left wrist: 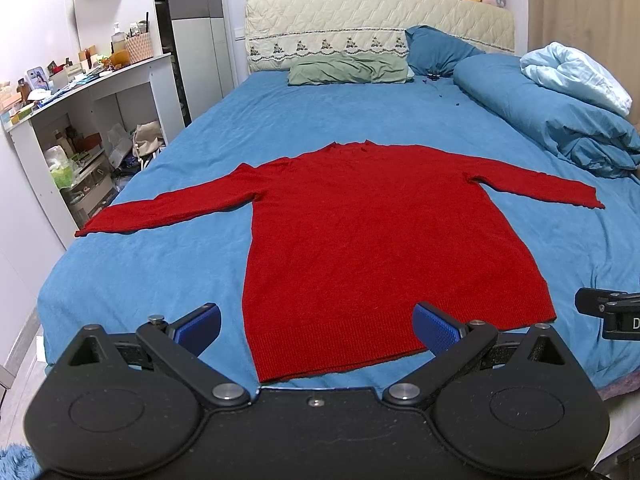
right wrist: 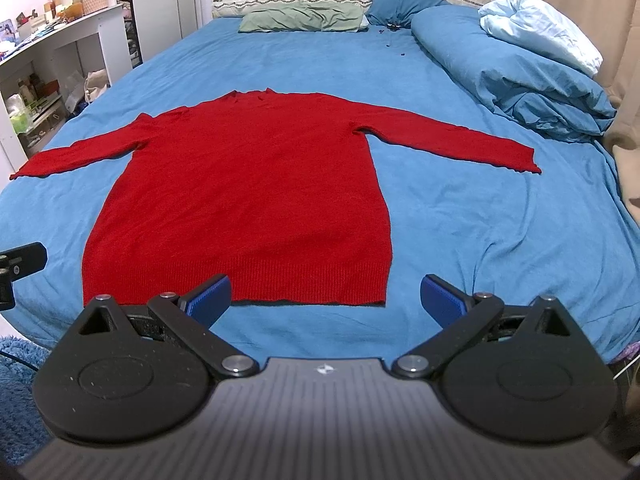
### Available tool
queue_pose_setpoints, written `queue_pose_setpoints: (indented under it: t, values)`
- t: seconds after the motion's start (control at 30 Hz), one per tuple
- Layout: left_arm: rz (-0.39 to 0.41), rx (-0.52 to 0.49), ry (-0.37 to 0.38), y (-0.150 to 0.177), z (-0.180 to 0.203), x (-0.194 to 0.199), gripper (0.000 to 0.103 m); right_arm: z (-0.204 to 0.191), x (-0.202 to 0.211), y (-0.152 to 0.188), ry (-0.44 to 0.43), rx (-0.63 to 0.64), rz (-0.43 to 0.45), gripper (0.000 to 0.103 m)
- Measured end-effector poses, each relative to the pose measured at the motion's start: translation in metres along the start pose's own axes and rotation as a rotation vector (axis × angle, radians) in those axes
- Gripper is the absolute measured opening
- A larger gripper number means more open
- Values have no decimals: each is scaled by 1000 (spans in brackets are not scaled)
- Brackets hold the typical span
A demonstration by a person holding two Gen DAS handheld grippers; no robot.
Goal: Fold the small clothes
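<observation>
Ahead of both grippers: blue bed sheet [left wrist: 160,264], red sweater [left wrist: 360,240] flat, sleeves spread. Shelf unit [left wrist: 92,120] far left. Left gripper [left wrist: 316,330] and right gripper [right wrist: 325,298] spread wide, empty, near hem.

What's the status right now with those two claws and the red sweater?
Left gripper open, right gripper open, both empty, near the hem. Red sweater flat on the blue bed, sleeves spread, unfolded. Nothing on it.

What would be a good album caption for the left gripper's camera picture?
Open left gripper poised at the hem of a red sweater spread flat, sleeves out, on a blue bed.
</observation>
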State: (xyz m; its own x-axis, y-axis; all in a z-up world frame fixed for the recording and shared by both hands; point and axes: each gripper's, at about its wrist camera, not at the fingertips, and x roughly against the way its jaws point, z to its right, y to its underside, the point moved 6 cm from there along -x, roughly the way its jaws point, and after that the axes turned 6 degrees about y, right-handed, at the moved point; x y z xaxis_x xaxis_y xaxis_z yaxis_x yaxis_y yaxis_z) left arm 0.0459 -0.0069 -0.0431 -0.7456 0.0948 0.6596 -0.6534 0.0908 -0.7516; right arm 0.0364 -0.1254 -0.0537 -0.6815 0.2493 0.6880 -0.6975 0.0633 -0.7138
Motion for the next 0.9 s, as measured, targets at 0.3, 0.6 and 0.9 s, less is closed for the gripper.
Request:
queue_pose_setpoints:
  t: [0.3,0.6,0.9]
  values:
    - [1,0,-1,1,0,0,103,0,0,0,-2,3,1,103]
    - [18,-3,-14,-5,1,5,103,-1,4,-4,-25,-6,11,103]
    - [202,-102,34,-98,35,31,103,37,15,-60,-31,-90,120,103]
